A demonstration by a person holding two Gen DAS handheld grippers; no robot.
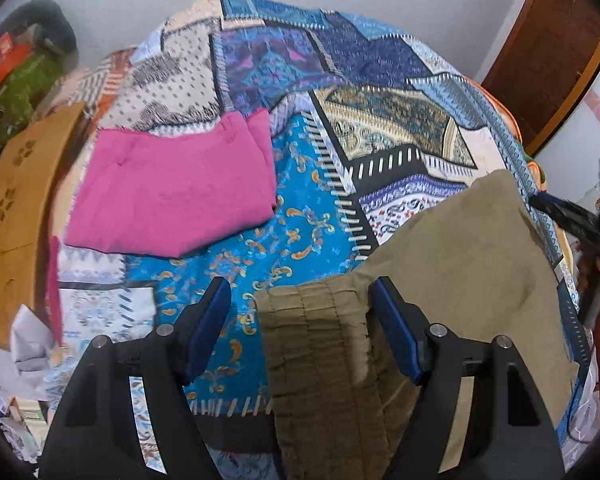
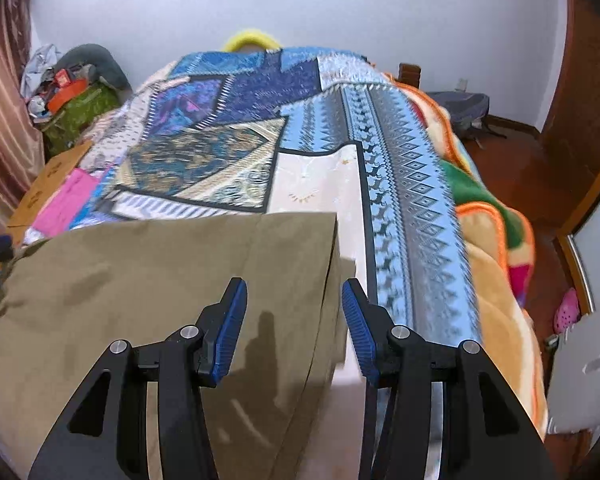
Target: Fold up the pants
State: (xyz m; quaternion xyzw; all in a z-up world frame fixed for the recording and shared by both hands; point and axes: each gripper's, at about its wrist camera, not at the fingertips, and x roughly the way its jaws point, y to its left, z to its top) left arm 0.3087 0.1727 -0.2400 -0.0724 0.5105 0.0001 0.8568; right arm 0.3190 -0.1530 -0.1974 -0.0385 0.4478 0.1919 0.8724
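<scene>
Olive-khaki pants (image 1: 452,280) lie flat on the patchwork bedspread (image 1: 300,208), folded lengthwise. Their gathered elastic waistband (image 1: 320,344) sits between my left gripper's (image 1: 300,300) open blue-padded jaws, not clamped. In the right wrist view the pants (image 2: 160,280) spread left, their leg-hem edge (image 2: 332,264) between my right gripper's (image 2: 294,300) open jaws. Both grippers hover just above the cloth and hold nothing. The other gripper shows at the left wrist view's right edge (image 1: 592,224).
A folded pink garment (image 1: 172,192) lies on the bed further left. A cardboard box (image 1: 16,208) stands at the bed's left side with a cluttered pile (image 2: 72,96) behind it. An orange-green blanket (image 2: 492,232) hangs off the right side. A wooden door (image 1: 548,52) is at far right.
</scene>
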